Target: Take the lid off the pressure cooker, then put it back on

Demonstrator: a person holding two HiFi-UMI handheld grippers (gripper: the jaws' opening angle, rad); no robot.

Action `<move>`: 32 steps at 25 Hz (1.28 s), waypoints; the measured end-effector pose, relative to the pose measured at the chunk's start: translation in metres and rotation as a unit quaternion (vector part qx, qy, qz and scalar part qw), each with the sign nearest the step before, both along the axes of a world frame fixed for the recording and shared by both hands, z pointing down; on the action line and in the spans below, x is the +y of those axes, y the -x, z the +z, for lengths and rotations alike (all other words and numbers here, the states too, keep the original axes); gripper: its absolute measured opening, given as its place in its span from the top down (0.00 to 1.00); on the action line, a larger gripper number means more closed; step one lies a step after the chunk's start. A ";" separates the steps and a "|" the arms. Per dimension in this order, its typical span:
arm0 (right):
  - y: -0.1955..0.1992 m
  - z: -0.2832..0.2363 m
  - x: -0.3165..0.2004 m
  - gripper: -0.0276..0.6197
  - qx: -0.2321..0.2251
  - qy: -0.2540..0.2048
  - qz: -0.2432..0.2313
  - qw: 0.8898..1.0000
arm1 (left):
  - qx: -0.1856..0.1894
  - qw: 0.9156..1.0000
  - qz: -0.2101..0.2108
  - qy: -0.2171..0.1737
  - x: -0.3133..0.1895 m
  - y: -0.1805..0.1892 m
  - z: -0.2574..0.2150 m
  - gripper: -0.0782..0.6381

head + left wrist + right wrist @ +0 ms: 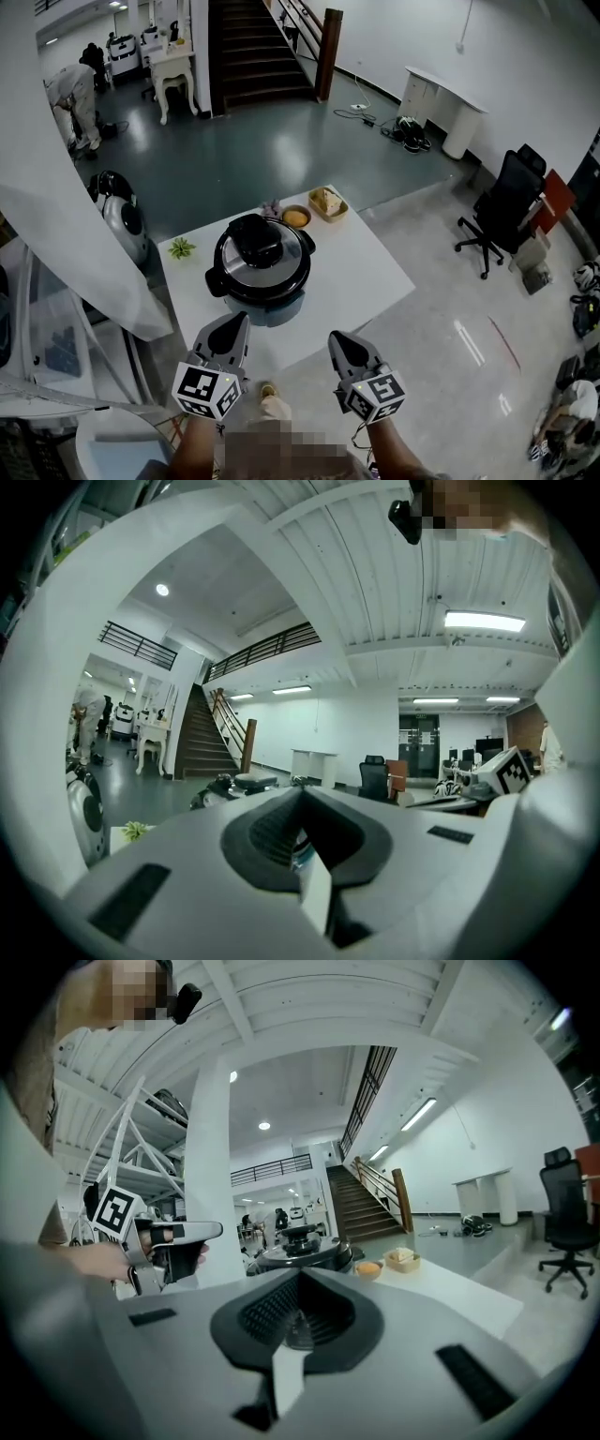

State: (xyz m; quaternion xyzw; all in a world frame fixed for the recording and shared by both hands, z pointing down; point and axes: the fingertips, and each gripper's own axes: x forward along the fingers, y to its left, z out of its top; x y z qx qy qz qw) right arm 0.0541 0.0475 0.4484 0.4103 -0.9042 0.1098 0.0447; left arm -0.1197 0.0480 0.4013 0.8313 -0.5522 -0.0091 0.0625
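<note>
The pressure cooker (259,269) stands on the white table (366,272), its black and steel lid (260,246) in place on top. My left gripper (232,330) and right gripper (341,344) hover side by side at the table's near edge, short of the cooker, both shut with nothing between their pads. In the right gripper view the cooker (300,1252) rises just beyond the shut jaws, and the left gripper (211,1231) shows at the left. In the left gripper view the cooker (234,787) peeks over the jaws.
A small green plant (181,248) sits on the table's left corner. Behind the cooker are a bowl of orange food (295,217) and a square basket (327,202). A black office chair (502,208) stands at the right, a white canopy frame (56,281) at the left.
</note>
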 end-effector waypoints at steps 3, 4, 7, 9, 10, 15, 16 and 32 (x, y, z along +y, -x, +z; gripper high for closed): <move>0.009 -0.003 -0.030 0.96 -0.003 -0.002 -0.003 1.000 | -0.003 1.000 -0.001 0.002 -0.027 0.007 0.000 0.89; 0.011 -0.005 -0.039 0.96 -0.007 -0.002 -0.003 1.000 | -0.001 1.000 -0.002 0.004 -0.035 0.010 0.000 0.89; 0.020 -0.008 -0.065 0.96 -0.007 -0.005 -0.006 1.000 | 0.002 1.000 -0.003 0.007 -0.057 0.017 0.001 0.89; 0.024 -0.009 -0.078 0.96 -0.005 -0.005 -0.009 1.000 | 0.003 1.000 -0.005 0.007 -0.068 0.020 0.000 0.89; 0.026 -0.010 -0.083 0.97 -0.005 -0.005 -0.012 1.000 | 0.002 1.000 -0.005 0.007 -0.073 0.021 -0.001 0.89; 0.026 -0.018 -0.106 0.97 -0.004 -0.015 -0.023 1.000 | 0.000 1.000 -0.010 0.005 -0.091 0.019 -0.004 0.89; 0.025 -0.019 -0.110 0.97 -0.005 -0.015 -0.025 1.000 | -0.001 1.000 -0.011 0.007 -0.094 0.017 -0.004 0.89; 0.038 -0.033 -0.153 0.94 -0.022 -0.023 -0.120 0.992 | 0.008 0.998 -0.062 0.008 -0.115 0.010 -0.006 0.89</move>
